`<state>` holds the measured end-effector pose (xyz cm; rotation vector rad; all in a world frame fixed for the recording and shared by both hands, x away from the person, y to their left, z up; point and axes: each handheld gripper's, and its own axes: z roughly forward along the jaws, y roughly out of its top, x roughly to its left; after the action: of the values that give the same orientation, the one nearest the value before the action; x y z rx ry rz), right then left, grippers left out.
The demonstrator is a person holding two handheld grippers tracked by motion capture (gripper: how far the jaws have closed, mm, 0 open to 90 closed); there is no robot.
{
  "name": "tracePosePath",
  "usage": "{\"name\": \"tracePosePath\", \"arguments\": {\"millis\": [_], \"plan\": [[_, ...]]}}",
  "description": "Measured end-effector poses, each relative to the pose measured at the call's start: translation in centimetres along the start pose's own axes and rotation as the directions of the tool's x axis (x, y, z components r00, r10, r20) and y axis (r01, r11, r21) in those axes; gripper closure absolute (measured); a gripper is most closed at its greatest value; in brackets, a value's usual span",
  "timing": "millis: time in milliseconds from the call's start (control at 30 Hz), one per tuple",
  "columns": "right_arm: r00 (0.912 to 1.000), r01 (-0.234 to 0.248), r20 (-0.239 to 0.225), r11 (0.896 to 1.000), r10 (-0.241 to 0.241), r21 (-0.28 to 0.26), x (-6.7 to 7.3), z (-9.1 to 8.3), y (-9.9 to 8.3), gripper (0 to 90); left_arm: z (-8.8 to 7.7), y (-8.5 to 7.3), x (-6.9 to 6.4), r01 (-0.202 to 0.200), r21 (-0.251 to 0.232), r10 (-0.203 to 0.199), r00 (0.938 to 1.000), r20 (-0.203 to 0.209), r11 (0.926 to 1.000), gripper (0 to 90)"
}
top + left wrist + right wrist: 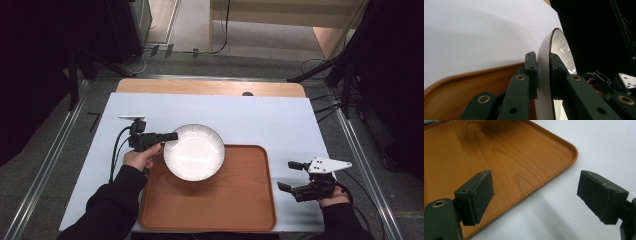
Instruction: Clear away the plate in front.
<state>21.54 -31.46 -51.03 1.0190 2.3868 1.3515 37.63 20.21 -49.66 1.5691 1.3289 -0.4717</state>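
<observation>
The counter carries your tray. The plate overlaps the tray's far-left corner, likely headed onto it. Your left gripper pinches the plate's rim to carry it; your right gripper waits wide open right of the tray.

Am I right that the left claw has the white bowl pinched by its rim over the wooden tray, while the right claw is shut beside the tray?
Not quite: the right claw is open, its jaws standing wide apart, as the right gripper view shows. The rest holds: the left claw pinches the white bowl by its rim over the wooden tray.
</observation>
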Motion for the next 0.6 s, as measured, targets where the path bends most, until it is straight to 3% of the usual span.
{"name": "tracePosePath", "arguments": {"millis": [600], "plan": [[1.0,0.007,0.0,1.0,-0.007,0.005,0.2,0.1,0.2,14.5,-0.7,-2.8,-0.2,-0.004,0.047,0.004,0.9999,-0.01,0.9989,80.0]]}}
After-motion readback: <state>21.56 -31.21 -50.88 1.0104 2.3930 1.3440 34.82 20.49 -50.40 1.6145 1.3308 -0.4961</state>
